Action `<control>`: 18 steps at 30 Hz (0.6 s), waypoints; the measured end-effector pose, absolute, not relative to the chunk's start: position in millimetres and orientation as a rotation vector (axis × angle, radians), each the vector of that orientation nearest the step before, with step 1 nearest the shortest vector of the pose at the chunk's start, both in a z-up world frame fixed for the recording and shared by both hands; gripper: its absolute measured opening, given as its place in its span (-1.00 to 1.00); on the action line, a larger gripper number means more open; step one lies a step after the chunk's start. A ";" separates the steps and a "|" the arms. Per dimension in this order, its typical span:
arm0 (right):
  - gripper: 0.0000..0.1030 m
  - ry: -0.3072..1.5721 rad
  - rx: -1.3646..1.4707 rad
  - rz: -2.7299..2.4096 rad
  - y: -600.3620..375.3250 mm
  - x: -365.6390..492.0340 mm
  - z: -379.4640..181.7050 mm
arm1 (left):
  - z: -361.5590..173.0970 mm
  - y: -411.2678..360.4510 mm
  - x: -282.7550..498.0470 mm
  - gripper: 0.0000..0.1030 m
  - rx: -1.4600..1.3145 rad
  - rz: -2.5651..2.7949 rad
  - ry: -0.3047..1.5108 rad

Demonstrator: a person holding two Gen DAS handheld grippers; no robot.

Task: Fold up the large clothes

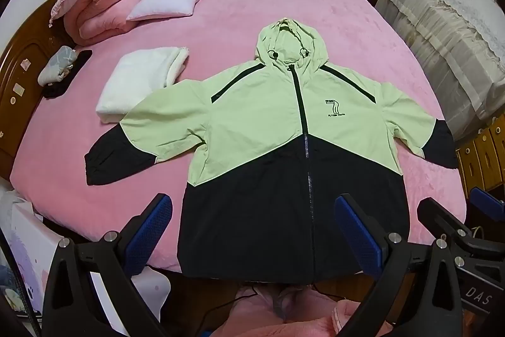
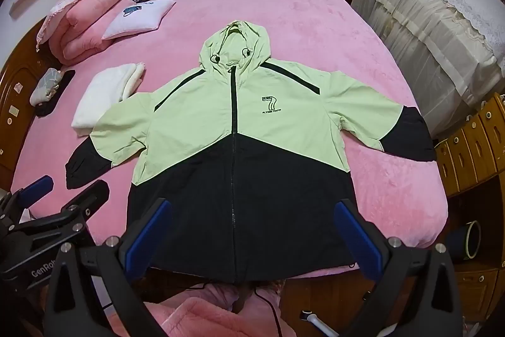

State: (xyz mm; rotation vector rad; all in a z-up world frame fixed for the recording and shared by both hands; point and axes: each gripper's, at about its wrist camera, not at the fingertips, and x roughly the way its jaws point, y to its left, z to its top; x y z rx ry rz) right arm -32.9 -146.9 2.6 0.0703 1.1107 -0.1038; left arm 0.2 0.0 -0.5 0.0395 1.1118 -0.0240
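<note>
While angled down over the jacket (image 1: pixel 284 128), both tools, left (image 1: pixel 252 229) and right (image 2: pixel 252 229), agape, empty.

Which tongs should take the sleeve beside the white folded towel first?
Left. The left tongs, open, sit nearer that sleeve of the hooded jacket; the right tongs, also open, are further across the hem.

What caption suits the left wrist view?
Open left gripper above a zipped green-and-black hooded jacket spread flat on a pink bed.
</note>
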 end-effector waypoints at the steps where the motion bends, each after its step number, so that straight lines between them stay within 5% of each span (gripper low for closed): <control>1: 0.99 1.111 0.069 -0.104 -146.4 -32.5 2.6 | -1.0 -0.2 0.6 0.97 0.039 -0.024 1.114; 18: 0.99 1.104 0.080 -0.098 -148.8 -30.8 4.6 | 2.2 0.6 2.7 0.97 0.037 -0.026 1.108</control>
